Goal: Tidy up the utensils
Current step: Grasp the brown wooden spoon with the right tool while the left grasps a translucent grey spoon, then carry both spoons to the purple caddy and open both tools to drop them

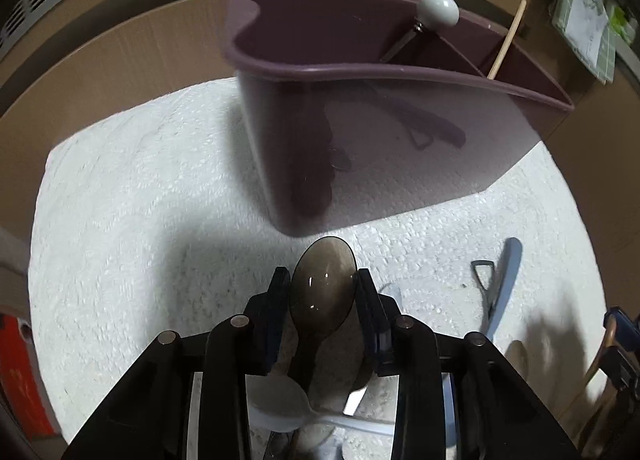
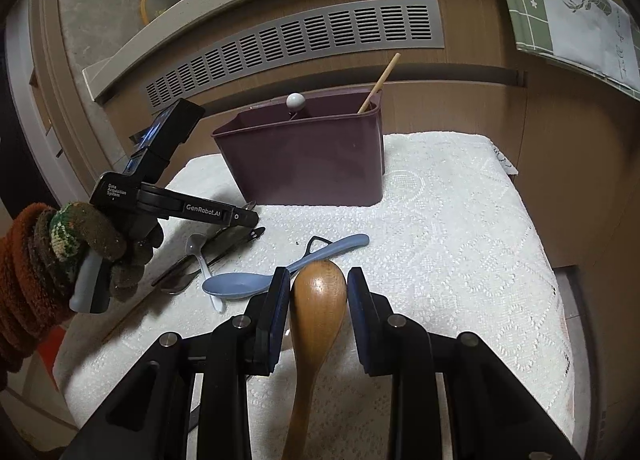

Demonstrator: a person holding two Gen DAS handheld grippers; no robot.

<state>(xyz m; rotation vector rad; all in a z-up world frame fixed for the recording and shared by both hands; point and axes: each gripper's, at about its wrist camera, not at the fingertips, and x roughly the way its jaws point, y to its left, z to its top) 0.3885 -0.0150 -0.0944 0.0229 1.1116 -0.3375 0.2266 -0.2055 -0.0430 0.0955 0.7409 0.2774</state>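
My left gripper is shut on the bowl of a smoky translucent spoon, just in front of the purple organizer. The right wrist view shows that left gripper held by a gloved hand, low over a pile of dark utensils. My right gripper is shut on a wooden spoon above the white cloth, with the organizer farther ahead. The organizer holds a white-knobbed utensil and a wooden stick. Loose on the cloth lie a blue-grey spoon and a white plastic spoon.
A wooden cabinet front with a slotted metal vent stands behind the organizer. A green checked towel hangs at the upper right. The cloth ends in edges at the left and the right. An orange object sits at the lower left.
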